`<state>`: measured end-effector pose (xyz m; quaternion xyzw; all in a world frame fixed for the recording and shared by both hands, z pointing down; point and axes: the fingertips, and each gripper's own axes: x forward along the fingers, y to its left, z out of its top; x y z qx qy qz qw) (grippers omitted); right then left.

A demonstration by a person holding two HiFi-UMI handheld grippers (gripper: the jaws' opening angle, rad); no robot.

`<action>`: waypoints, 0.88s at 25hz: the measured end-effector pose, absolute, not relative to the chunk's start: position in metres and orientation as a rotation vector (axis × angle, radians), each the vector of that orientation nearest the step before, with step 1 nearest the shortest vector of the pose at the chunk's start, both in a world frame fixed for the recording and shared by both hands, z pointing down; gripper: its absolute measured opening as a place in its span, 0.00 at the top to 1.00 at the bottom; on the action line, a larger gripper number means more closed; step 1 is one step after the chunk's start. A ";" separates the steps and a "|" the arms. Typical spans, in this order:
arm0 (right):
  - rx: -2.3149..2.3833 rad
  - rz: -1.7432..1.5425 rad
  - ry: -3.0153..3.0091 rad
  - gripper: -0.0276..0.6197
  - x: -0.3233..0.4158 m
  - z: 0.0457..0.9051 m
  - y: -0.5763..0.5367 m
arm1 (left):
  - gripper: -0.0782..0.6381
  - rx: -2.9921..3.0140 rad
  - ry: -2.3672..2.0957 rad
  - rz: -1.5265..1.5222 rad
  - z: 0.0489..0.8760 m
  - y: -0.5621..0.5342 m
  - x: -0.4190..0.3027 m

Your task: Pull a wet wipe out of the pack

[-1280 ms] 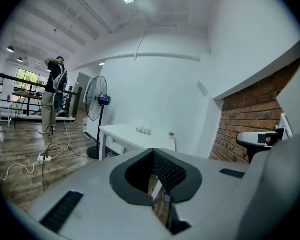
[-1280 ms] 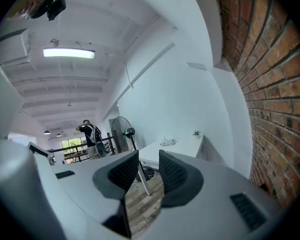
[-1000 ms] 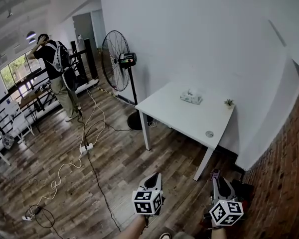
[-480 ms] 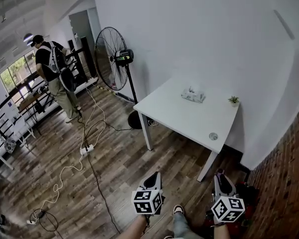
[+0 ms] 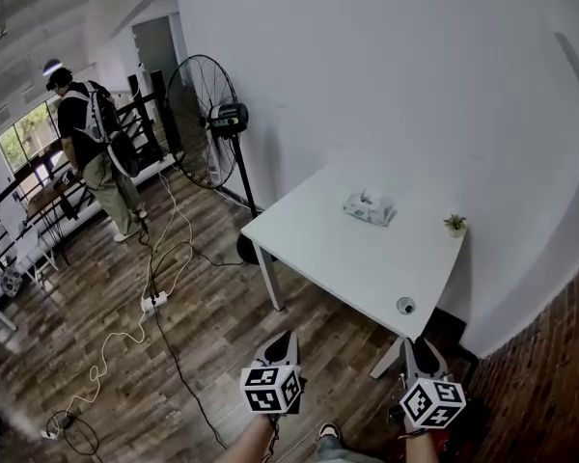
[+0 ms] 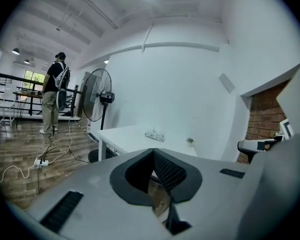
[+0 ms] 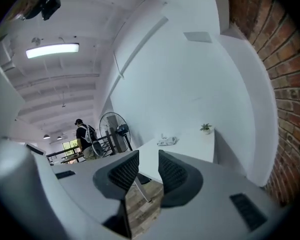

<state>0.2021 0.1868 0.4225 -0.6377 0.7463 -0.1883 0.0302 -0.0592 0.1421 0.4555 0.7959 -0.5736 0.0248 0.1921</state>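
The wet wipe pack [image 5: 370, 207] lies toward the far side of a white table [image 5: 318, 244], with a bit of wipe sticking up from its top. It also appears small in the left gripper view, pack [image 6: 154, 134], and in the right gripper view, pack [image 7: 167, 141]. Both grippers are held low over the wooden floor, well short of the table. My left gripper [image 5: 280, 341] has its pads touching at the tips, left gripper [image 6: 153, 150], with nothing between them. My right gripper [image 5: 412, 347] shows a narrow gap between its pads, right gripper [image 7: 149, 155], and is empty.
A tiny potted plant [image 5: 454, 224] and a small round object [image 5: 405, 306] sit on the table's right side. A large standing fan [image 5: 205, 123] is left of the table. Cables and a power strip [image 5: 152, 302] cross the floor. A person [image 5: 87, 143] stands far left by a railing.
The view has moved closer to the table, which now looks larger. The person at the far left has shifted left. Both grippers stay low and unchanged.
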 end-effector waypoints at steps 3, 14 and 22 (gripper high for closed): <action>-1.959 -0.593 2.287 0.77 0.214 0.424 0.152 | 0.89 2.238 -1.622 0.087 0.453 0.109 -0.051; -1.948 -0.679 2.302 0.77 0.223 0.444 0.069 | 0.89 2.181 -1.670 0.121 0.467 0.044 -0.056; -1.943 -0.784 2.257 0.78 0.220 0.463 0.021 | 0.89 2.128 -1.674 0.112 0.486 -0.001 -0.069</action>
